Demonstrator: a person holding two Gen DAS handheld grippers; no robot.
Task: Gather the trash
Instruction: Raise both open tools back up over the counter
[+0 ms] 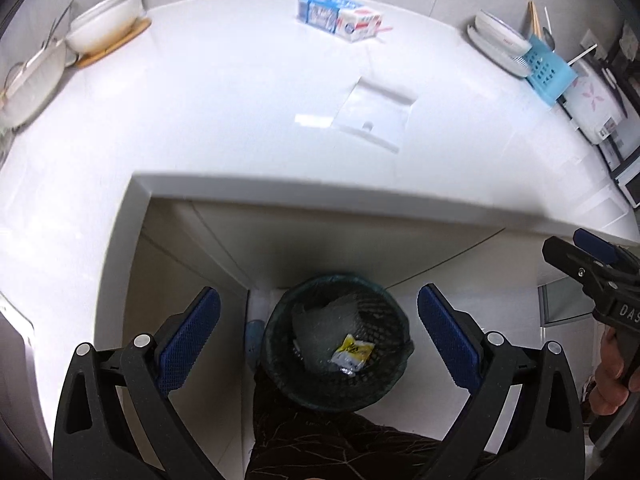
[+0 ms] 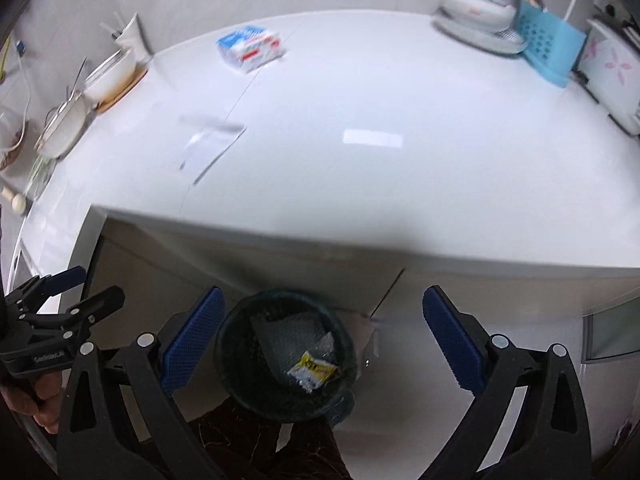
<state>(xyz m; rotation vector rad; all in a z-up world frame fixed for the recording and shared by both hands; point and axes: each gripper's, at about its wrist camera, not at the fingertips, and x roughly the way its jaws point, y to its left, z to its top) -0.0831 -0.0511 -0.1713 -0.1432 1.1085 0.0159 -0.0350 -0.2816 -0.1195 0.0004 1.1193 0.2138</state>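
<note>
- The left hand-held gripper (image 1: pixel 319 344) and the right hand-held gripper (image 2: pixel 324 344) both hang above the mesh waste bin (image 1: pixel 336 340), pointing steeply down, jaws spread wide with nothing between the blue pads.
- The bin stands on the floor under the counter (image 1: pixel 240 140) overhang; inside lie a crumpled sheet of bubble wrap (image 1: pixel 324 320) and a yellow sachet (image 1: pixel 353 354), so a drop looks finished.
- Judged step: between deposits, turning to the next piece of trash.
- Trash apparently left on the counter: a flat clear plastic bag (image 1: pixel 376 116) at about 1 o'clock from the bin in the left view, lying well inside the counter edge; and a blue and white carton (image 1: pixel 340 16) with a straw, farther back at 12 o'clock.
- Next move calls for reaching over the counter edge to the flat bag. It is thin and lies flush, so a pad must slip under an edge, or the bag be slid to the counter rim.
- Bowls (image 1: pixel 102 30) at 10 o'clock and a blue rack (image 1: pixel 548 70) at 2 o'clock seem to be dishes, not trash.
</note>
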